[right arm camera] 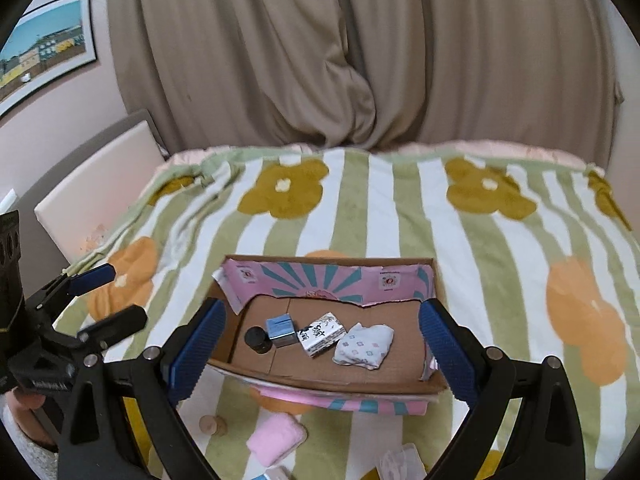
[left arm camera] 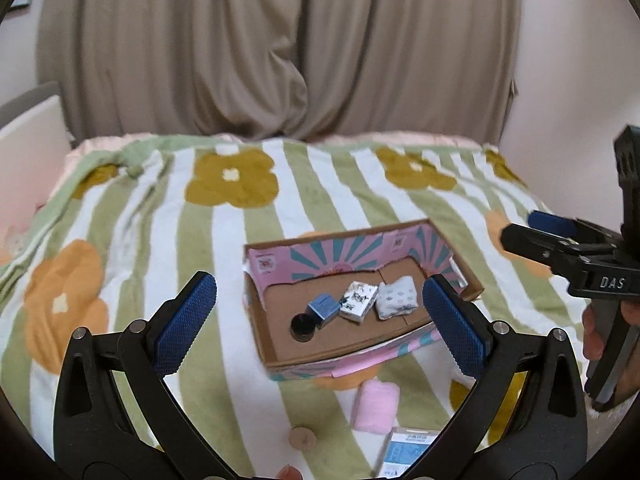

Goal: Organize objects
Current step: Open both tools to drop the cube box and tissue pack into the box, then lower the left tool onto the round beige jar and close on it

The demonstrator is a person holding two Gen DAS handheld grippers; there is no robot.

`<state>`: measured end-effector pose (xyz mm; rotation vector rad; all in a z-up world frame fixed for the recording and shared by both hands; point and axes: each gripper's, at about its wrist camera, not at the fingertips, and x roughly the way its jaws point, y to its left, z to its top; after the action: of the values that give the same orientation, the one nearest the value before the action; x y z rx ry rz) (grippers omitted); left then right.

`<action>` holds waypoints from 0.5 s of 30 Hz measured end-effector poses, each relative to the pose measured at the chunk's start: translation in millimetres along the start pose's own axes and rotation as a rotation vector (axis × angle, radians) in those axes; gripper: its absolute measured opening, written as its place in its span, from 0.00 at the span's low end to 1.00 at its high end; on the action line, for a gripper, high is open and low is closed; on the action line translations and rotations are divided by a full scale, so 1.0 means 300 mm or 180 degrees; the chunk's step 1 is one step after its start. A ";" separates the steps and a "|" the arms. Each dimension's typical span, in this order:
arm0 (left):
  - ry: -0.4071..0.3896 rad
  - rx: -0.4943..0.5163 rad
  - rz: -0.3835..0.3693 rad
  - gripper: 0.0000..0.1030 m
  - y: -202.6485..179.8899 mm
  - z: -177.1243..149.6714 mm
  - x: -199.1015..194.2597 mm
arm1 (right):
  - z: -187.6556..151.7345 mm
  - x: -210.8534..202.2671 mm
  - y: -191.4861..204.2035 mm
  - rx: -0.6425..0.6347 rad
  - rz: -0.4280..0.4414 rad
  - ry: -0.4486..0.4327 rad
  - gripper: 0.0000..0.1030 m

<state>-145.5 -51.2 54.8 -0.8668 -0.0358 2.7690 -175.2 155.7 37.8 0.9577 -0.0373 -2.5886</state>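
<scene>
Cardboard box (right arm camera: 400, 382) holds folded cloth (right arm camera: 365, 345); both grippers gape, empty.

Box (right arm camera: 328, 390) on blanket (right arm camera: 392, 208) — towel (right arm camera: 276, 440) before it

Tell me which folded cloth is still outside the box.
The pink cloth, on the blanket before the box; the white patterned cloth lies inside.

My left tongs' view cuts off the blue-and-white packet (left arm camera: 404, 456) at its bottom edge, its print too blurred to read. My right tongs' view clips another packet (right arm camera: 400, 465) the same way. The print on the small patterned box (right arm camera: 322, 334) is too small to read.
</scene>
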 end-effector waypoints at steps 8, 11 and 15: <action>-0.0402 -0.0052 0.0228 1.00 -0.023 -0.150 -0.248 | -0.114 -0.257 0.066 -0.0064 -0.0162 -0.0613 0.94; -0.0455 0.0010 0.0343 1.00 -0.055 -0.239 -0.299 | -0.177 -0.320 0.103 -0.0132 -0.0228 -0.0747 0.94; -0.0421 -0.0056 0.0347 1.00 -0.058 -0.337 -0.315 | -0.286 -0.347 0.138 -0.0165 -0.0298 -0.0763 0.94</action>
<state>-9.4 -61.2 26.2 -0.7085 -0.0370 2.9284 -34.5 163.6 42.9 0.6409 0.0113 -2.7629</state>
